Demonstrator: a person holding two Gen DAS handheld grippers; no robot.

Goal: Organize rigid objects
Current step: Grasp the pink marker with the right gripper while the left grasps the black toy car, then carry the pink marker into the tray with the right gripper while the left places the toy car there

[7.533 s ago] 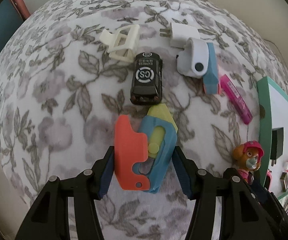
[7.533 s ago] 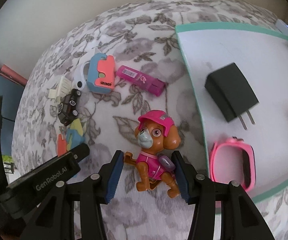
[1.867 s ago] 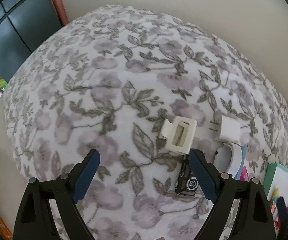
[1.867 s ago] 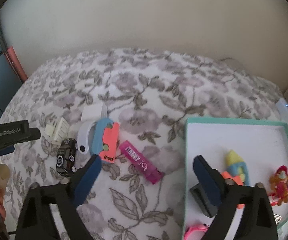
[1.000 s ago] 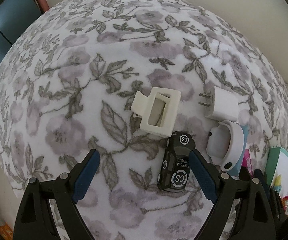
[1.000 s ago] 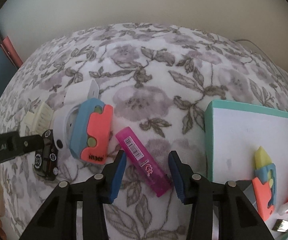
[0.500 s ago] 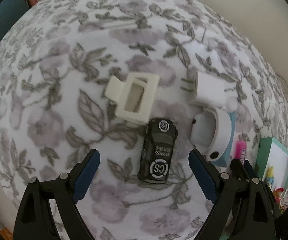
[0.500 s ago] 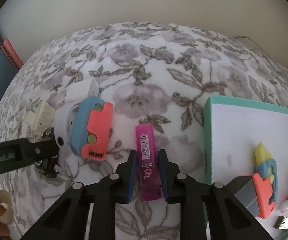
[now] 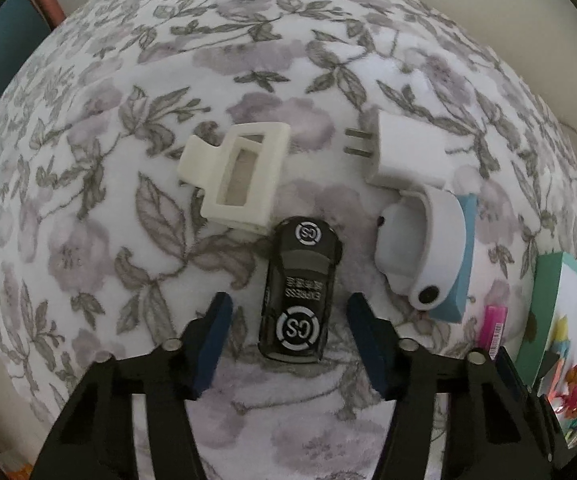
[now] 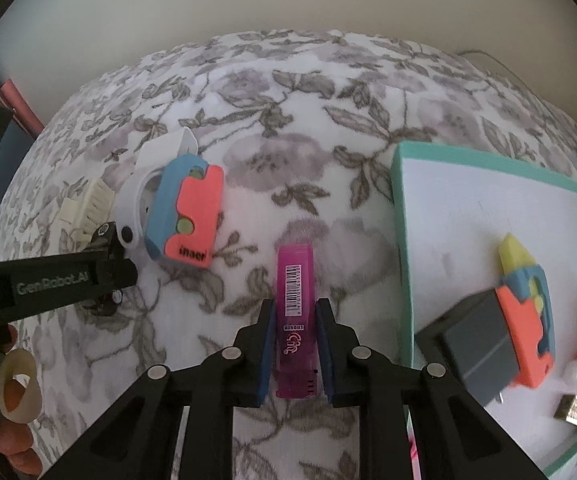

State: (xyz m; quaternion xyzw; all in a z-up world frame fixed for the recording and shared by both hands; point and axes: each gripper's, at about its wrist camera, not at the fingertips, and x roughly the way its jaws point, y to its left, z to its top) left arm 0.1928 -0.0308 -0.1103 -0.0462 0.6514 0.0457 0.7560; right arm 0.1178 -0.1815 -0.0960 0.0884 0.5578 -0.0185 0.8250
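Both grippers now straddle one item: car (image 9: 298,294), magenta stick (image 10: 294,312).

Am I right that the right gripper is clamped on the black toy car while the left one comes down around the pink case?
Swapped. The right wrist view shows the right gripper clamped on the pink case; the left gripper is closing around the black toy car, not yet touching.

My left gripper (image 9: 288,312) points straight down, its jaws closing with the car (image 9: 298,292) between the pads, gaps showing on both sides. My right gripper (image 10: 295,320) tilts steeply down, its pads clamped flat on both sides of the pink stick (image 10: 294,312). My left hand (image 10: 6,412) grips its handle, fingers curled at the frame's edge.
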